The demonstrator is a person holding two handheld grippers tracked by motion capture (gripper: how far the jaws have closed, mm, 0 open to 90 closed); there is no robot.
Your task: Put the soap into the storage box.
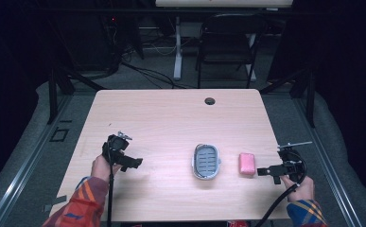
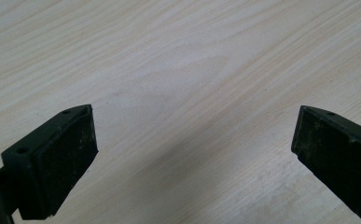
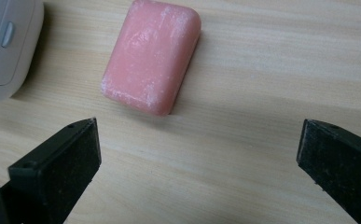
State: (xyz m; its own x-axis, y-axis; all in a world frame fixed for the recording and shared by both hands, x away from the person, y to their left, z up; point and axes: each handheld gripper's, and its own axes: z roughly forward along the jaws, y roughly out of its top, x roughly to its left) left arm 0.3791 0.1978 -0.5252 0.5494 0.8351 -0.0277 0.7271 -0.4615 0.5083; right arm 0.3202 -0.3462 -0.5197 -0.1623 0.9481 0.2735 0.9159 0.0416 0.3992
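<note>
A pink bar of soap (image 1: 247, 164) (image 3: 152, 61) lies flat on the wooden table (image 1: 171, 118), just right of a white soap dish (image 1: 206, 161) with a grey ribbed insert. My right gripper (image 1: 264, 171) (image 3: 197, 154) is open a short way right of the soap, its jaws wide apart with only bare wood between them. The dish's white edge (image 3: 5, 46) sits at the top left of the right gripper view. My left gripper (image 1: 135, 163) (image 2: 194, 140) is open over bare tabletop at the left, well away from the dish.
A round cable hole (image 1: 210, 100) sits near the table's far edge. Beyond the table stand a black folding chair (image 1: 228, 42) and a white desk leg (image 1: 177, 47) on a grey floor with cables. Black frame struts flank the table.
</note>
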